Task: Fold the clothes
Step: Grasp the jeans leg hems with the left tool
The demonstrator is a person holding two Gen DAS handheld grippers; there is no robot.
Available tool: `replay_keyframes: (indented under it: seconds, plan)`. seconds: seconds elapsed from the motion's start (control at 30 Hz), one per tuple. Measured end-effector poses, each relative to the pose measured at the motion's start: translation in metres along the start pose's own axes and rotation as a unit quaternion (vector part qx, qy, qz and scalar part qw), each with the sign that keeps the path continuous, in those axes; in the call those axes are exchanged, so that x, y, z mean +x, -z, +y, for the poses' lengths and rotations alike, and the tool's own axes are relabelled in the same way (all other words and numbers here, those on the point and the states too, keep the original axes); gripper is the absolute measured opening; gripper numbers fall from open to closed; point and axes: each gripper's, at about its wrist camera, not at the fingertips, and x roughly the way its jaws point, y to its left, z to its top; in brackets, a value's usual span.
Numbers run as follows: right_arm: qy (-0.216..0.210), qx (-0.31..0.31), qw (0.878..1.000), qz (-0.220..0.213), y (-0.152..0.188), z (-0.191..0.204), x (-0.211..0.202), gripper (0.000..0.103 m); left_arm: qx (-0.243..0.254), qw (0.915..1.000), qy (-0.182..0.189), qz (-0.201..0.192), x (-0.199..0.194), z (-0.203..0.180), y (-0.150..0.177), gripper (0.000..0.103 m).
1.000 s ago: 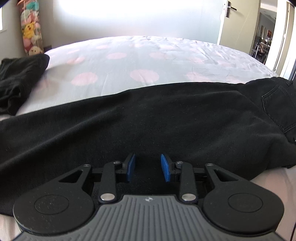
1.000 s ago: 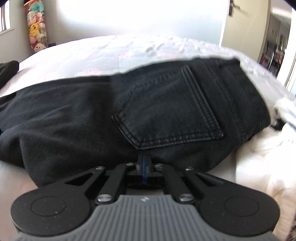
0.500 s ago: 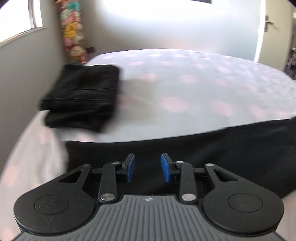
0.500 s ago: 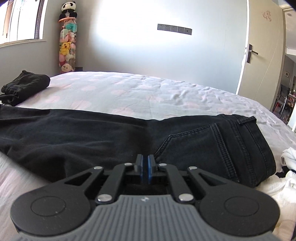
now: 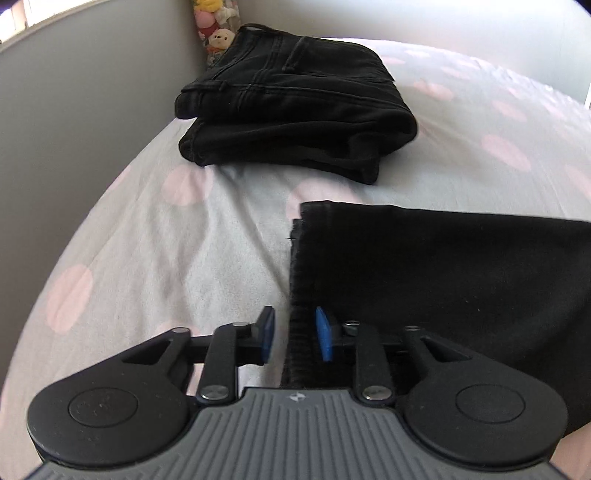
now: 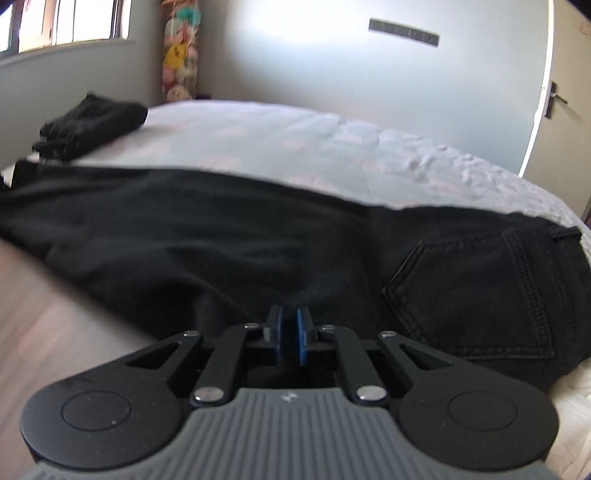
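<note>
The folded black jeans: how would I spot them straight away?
Start at the bed, with its pale sheet dotted pink. Go to the far corner by the wall, below the plush toys. The folded black jeans sit there as a compact stack, unlike the black trousers lying spread out flat nearby.

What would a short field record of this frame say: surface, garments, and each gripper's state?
surface: bed sheet, pale with pink dots
spread garment: black jeans laid flat, back pocket showing
leg end: hem lies between the left gripper fingers, not pinched
folded garment: black jeans stack near the wall
right gripper: narrow gap, nothing held, over the thigh
</note>
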Motion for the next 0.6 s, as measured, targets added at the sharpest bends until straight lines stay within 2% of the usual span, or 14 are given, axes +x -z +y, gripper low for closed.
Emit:
replay_keyframes:
  seconds: [0.07,0.2,0.33,0.4,0.43,0.53,0.6]
  plan:
    - [0.007,-0.014,1.000,0.011,0.004,0.002,0.006,0.007,0.001,1.0000,0.002,-0.006,0.000,0.002,0.004,0.041]
    - [0.022,-0.033,0.999,0.023,0.004,0.007,0.013,0.007,-0.003,0.9999,-0.001,-0.013,-0.005,0.001,0.006,0.041]
    - [0.024,-0.032,0.999,0.000,0.003,0.007,0.003,0.008,-0.011,0.9995,0.006,-0.030,-0.028,0.007,0.004,0.043]
    - [0.019,-0.025,0.999,-0.027,0.000,0.006,-0.006,0.009,-0.038,0.9983,0.024,-0.039,-0.041,0.018,0.006,0.061]
    - [0.017,-0.023,0.999,-0.042,-0.002,0.006,-0.011,0.010,-0.052,0.9974,0.032,-0.039,-0.047,0.023,0.007,0.064]
    - [0.015,-0.042,0.995,-0.084,-0.005,0.013,-0.023,0.016,-0.109,0.9924,0.058,-0.002,-0.053,0.041,0.013,0.068]
    - [0.013,-0.055,0.994,-0.094,-0.004,0.017,-0.026,0.023,-0.163,0.9822,0.086,0.036,-0.051,0.054,0.019,0.068]
